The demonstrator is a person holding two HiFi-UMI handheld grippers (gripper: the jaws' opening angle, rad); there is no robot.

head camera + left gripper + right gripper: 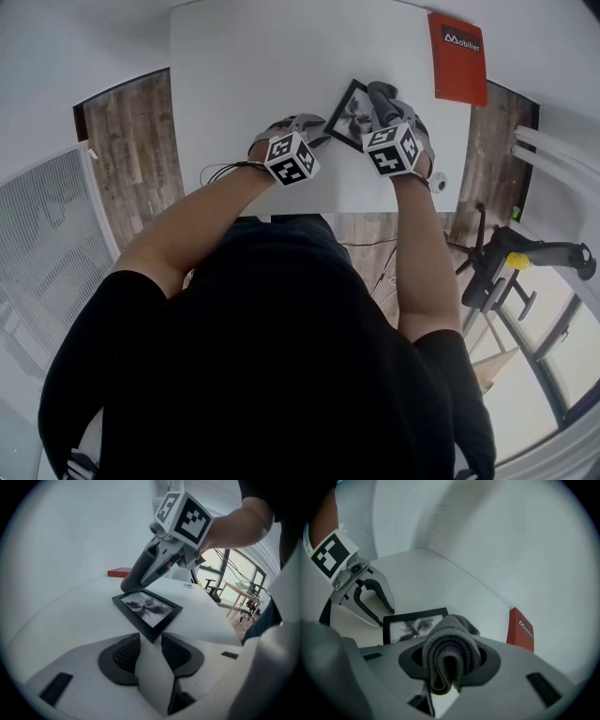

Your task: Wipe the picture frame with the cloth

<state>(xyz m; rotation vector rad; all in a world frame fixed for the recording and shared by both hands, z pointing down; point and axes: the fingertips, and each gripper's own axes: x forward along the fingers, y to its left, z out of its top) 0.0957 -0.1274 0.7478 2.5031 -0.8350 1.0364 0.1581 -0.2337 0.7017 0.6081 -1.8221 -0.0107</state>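
The right gripper (449,660) is clamped on the folded grey cloth (451,639), its end at the far corner of the picture frame (147,611), which lies flat; the left gripper (151,652) sits at the near corner, jaws partly apart and empty, so I'd say the wipe runs towards it

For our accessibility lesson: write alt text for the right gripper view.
A folded grey cloth clamped in the right gripper points at a black picture frame lying flat on a white table. The open left gripper stands by the frame's left edge. A red box stands at right.
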